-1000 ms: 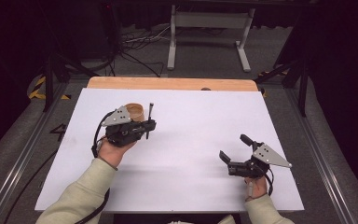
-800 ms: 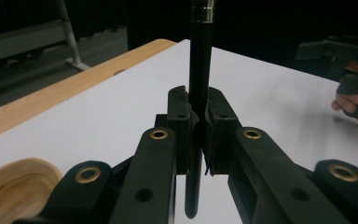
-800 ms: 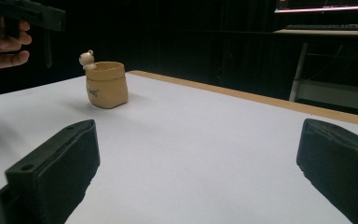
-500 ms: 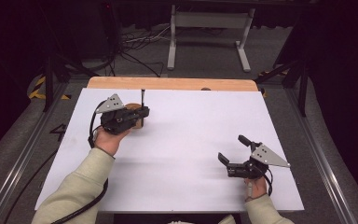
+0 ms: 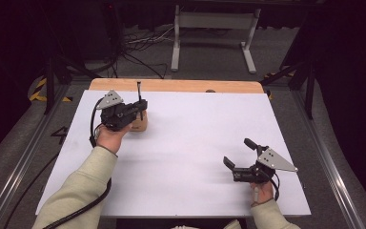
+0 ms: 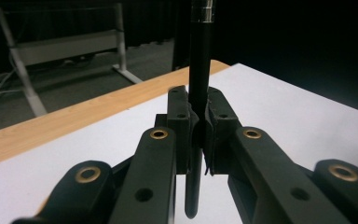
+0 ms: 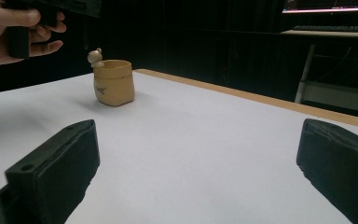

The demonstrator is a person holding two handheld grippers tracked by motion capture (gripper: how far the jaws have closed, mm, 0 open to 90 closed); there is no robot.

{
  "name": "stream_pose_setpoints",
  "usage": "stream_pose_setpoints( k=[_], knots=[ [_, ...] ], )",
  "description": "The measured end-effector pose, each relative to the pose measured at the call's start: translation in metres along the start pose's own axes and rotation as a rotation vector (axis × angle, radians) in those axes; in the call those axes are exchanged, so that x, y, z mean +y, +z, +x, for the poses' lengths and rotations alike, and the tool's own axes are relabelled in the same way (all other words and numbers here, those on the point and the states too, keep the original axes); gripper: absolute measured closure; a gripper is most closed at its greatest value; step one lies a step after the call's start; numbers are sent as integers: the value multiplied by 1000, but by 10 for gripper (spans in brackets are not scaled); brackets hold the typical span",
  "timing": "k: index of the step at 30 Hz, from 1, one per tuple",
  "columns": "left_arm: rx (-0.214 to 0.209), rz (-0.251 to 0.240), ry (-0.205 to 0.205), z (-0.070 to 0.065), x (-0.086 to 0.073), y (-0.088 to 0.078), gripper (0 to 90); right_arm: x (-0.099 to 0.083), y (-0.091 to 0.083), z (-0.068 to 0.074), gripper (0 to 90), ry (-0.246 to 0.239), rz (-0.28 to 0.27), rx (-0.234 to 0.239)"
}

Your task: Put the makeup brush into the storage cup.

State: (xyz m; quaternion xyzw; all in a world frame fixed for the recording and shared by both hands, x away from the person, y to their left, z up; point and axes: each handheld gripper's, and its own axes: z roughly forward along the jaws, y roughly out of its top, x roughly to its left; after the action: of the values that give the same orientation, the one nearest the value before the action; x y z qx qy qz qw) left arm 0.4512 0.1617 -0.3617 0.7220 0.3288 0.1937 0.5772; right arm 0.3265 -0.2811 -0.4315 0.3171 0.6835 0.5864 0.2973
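My left gripper is shut on a black pen, which it holds upright above the far left of the white table. In the left gripper view the pen stands clamped between the jaws of that gripper, its lower tip free in the air. A small tan cup sits on the table just below and to the right of that hand. From the right gripper view the cup has a little figure on its rim. My right gripper rests low at the near right, open and holding nothing.
A bare wooden strip runs along the table's far edge. Beyond it stand a white metal frame and cables on a dark floor. Open white surface lies between the two grippers.
The left gripper has moved left and up in the high view with the pen still clamped, uncovering the cup's near side. The right gripper has stayed put.
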Motion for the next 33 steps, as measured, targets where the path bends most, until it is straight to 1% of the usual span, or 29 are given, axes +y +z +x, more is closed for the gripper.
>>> stream_pose_setpoints(
  k=[1,4,8,10,15,17,18,21,25,26,27,30,31,33],
  knots=[
    [16,-7,7,2,0,1,829,0,0,0,0,-1,0,1],
    [50,-14,5,3,-1,2,829,1,0,1,0,-4,0,7],
    [93,-25,-10,7,-1,6,828,2,0,4,0,-11,-2,23],
    [104,-30,-26,8,-2,7,828,3,0,6,0,-20,-2,32],
    [131,-41,-31,12,-4,10,828,3,-1,8,0,-36,3,56],
    [157,-39,-36,14,-4,12,828,4,-1,8,0,-36,0,61],
    [157,-39,-36,14,-4,12,828,4,-1,8,0,-36,0,61],
    [190,-37,-49,17,-6,15,828,5,-1,10,0,-39,-3,70],
    [231,-55,-59,21,-10,16,827,6,-1,12,0,-46,-3,87],
    [231,-55,-59,21,-10,16,827,6,-1,12,0,-46,-3,87],
    [241,-56,-59,22,-10,16,827,6,-1,12,0,-43,-5,92],
    [261,-61,-75,24,-12,16,827,8,-1,15,0,-38,-13,107],
    [258,-63,-78,25,-13,16,827,8,-1,15,0,-41,-14,110],
    [253,-75,-69,25,-15,17,826,8,-1,16,0,-42,-15,117]
  ],
)
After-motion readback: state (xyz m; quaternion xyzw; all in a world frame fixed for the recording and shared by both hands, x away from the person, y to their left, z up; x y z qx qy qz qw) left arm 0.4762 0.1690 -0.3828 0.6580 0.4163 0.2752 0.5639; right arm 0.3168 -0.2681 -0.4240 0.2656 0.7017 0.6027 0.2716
